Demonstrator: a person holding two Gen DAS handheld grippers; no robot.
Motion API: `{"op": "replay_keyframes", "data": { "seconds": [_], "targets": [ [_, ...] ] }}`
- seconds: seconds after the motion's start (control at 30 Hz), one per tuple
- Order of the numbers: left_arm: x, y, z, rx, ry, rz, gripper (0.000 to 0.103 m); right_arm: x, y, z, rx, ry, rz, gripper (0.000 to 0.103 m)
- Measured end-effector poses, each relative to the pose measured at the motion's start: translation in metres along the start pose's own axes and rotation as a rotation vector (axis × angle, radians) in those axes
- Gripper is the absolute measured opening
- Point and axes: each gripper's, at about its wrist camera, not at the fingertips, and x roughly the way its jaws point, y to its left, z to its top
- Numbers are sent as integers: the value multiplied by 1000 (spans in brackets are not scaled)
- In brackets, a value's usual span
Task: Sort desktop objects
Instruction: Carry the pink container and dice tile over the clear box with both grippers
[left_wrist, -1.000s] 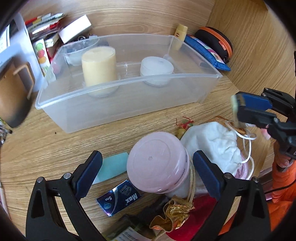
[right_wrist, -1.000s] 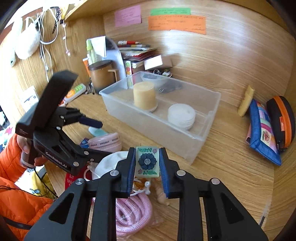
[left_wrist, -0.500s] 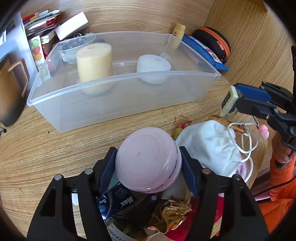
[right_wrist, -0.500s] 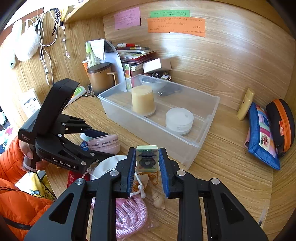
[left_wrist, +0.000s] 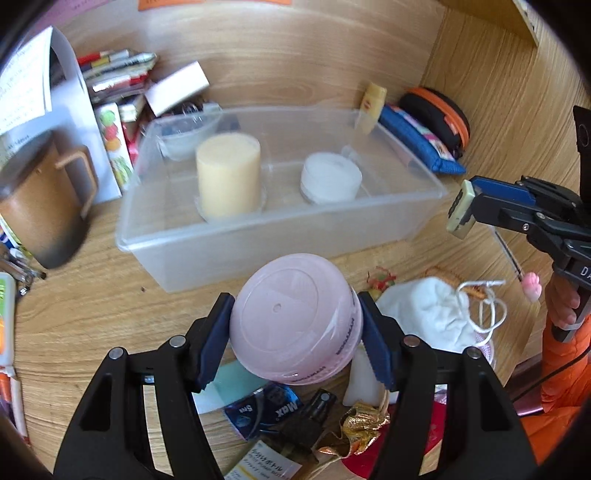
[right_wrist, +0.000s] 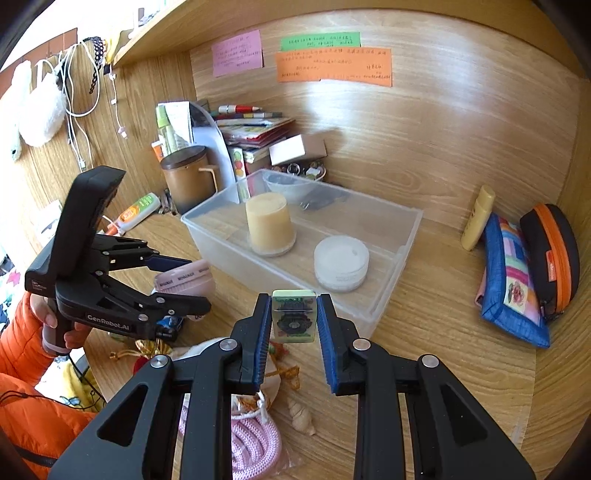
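Note:
My left gripper (left_wrist: 295, 325) is shut on a round pink jar (left_wrist: 291, 317) and holds it above the desk clutter, in front of a clear plastic bin (left_wrist: 280, 229). The bin holds a cream cylinder jar (left_wrist: 228, 173), a white round container (left_wrist: 330, 177) and a small bowl (left_wrist: 188, 136). My right gripper (right_wrist: 293, 325) is shut on a small pale-green tile with a dark flower print (right_wrist: 293, 317), held in the air by the bin's (right_wrist: 391, 280) near right corner. The tile also shows in the left wrist view (left_wrist: 460, 212).
A white drawstring pouch (left_wrist: 424, 317), pink cord (right_wrist: 255, 439), a shell (right_wrist: 301, 415), gold pouch (left_wrist: 354, 428) and small packets lie at the desk front. A brown mug (left_wrist: 40, 206) and books stand left. A blue pouch (right_wrist: 513, 280), orange-black case (right_wrist: 550, 258) and yellow tube (right_wrist: 478, 218) lie right.
My left gripper closed on the pink jar and lifted it off the desk. My right gripper rose with the tile toward the bin.

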Motion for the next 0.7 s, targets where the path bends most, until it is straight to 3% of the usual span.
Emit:
{"op": "replay_keyframes", "data": {
  "seconds": [0.37, 0.7],
  "targets": [
    [-25, 21, 18, -28, -83, 22, 65, -8, -11, 24, 22, -60, -21, 22],
    [-39, 45, 44, -39, -130, 44, 65, 6, -24, 35, 41, -53, -35, 22]
  ]
}}
